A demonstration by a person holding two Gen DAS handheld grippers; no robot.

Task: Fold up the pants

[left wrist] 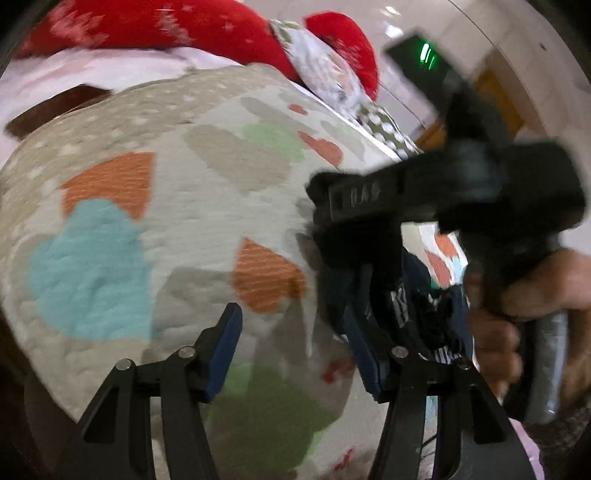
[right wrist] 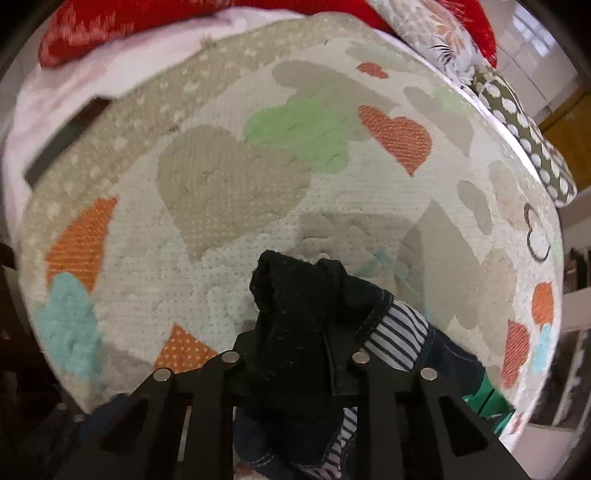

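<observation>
Dark navy pants (right wrist: 306,317) with a striped white lining (right wrist: 395,332) are bunched between the fingers of my right gripper (right wrist: 295,362), which is shut on them and holds them above the heart-patterned blanket (right wrist: 229,192). In the left wrist view my left gripper (left wrist: 295,347) is open and empty over the blanket (left wrist: 177,206). The right gripper (left wrist: 373,295) shows there at the right, held by a hand (left wrist: 517,306), with the pants (left wrist: 417,302) hanging from it beside my left gripper's right finger (left wrist: 364,354).
Red pillows (left wrist: 177,26) and a patterned pillow (left wrist: 325,66) lie at the bed's far end. A polka-dot cushion (right wrist: 524,129) lies at the bed's right edge. A dark flat object (left wrist: 51,107) lies on the pink sheet at the left.
</observation>
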